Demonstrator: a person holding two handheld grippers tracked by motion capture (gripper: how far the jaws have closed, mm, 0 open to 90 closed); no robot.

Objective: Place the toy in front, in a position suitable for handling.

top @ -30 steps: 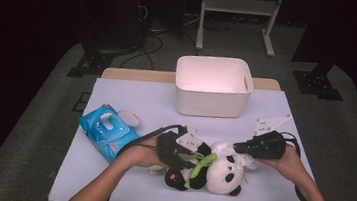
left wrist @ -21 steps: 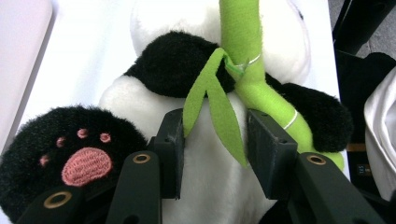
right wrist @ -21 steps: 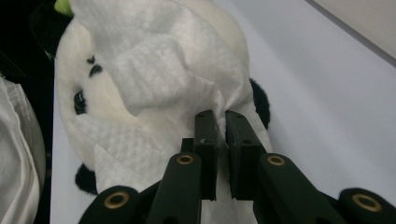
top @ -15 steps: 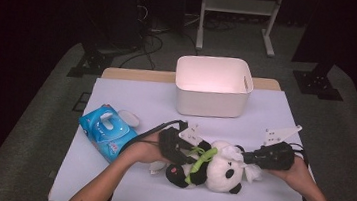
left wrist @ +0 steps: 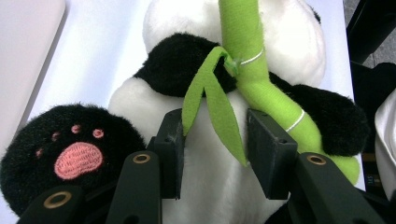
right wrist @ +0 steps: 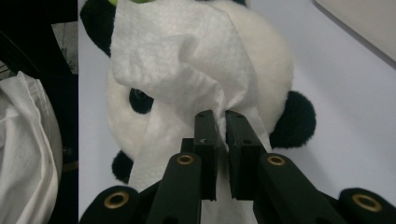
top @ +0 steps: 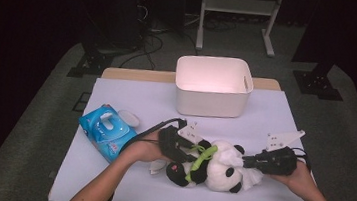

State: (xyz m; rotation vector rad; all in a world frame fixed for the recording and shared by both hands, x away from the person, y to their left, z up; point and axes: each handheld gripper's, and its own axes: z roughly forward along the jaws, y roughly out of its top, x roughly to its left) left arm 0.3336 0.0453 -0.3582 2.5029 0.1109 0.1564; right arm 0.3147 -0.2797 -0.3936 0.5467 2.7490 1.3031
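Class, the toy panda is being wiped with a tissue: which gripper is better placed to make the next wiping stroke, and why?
Right. The right gripper is shut on the white tissue, which is draped over the panda's head. The left gripper is busy: it straddles the panda's belly, likely steadying it.

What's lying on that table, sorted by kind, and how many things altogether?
Soft toys: 1, the black and white plush panda with a green bamboo stalk
White plastic tubs: 1
Blue wet-wipe packs: 1
White paper tissues: 1, draped over the panda's head
Hand-held grippers: 2, left and right
Total: 6
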